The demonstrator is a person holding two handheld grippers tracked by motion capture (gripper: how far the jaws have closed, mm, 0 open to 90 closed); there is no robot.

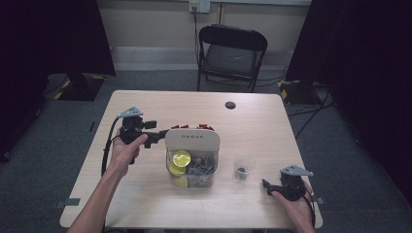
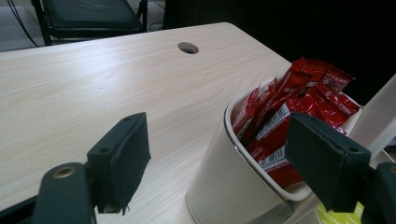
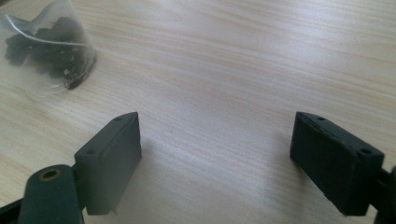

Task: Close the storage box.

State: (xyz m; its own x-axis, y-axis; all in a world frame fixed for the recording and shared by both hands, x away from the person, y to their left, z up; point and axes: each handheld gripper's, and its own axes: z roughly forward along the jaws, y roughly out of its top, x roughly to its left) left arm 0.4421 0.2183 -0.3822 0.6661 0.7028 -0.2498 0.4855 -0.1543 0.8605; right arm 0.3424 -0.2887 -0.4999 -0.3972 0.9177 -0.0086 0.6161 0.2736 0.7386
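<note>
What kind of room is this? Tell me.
Probably a lab or office room set up for recording: a lone wooden table, a folding chair by the wall, and black curtains at the sides.

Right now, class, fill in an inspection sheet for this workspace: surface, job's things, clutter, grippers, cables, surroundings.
Surface: light wood table with a round cable hole.
Job's things: white organiser holding red sachets at the back, yellow and dark pods in its clear front; clear cup with a dark tea bag inside.
Clutter: nothing seen.
Grippers: left gripper open beside the organiser's sachet end; right gripper open, low over bare table.
Cables: black cable trailing from left gripper.
Surroundings: black folding chair, dark curtains, grey carpet.
</note>
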